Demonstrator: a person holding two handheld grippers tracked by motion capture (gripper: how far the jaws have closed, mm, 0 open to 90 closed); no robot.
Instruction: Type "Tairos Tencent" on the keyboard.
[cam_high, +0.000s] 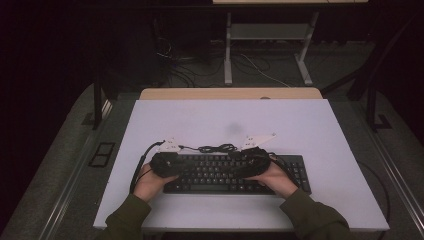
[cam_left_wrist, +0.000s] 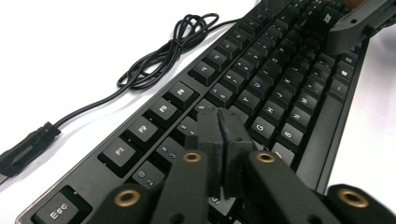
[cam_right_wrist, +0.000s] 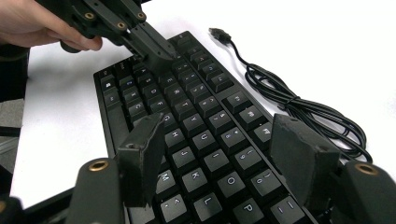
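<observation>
While both hands sit over the black keyboard (cam_high: 235, 173) near the front edge of the white table (cam_high: 230, 120), the work looks like key pressing with the tips of the tongs. Seen in the left gripper view, the left tongs (cam_left_wrist: 219, 126) have their jaws pressed flat together with nothing between them, forming one blunt point that hovers over or rests on the keys just under the function row, near the left end of the board; whether it touches a key I cannot tell. From the right gripper view, the right tongs (cam_right_wrist: 219, 154) stand spread wide and empty above the letter keys on the right half, one jaw to each side of several keys and gripping none.

To press well, I would keep the left pair closed so the point stays narrow, aim it at the middle of a single keycap, and push straight down rather than at a slant, so it does not slide onto a neighbour. The right pair would do better closed before it presses anything. The coiled cable (cam_left_wrist: 163, 56) lies on the table behind the keyboard, apart from both tools, and should be left alone
</observation>
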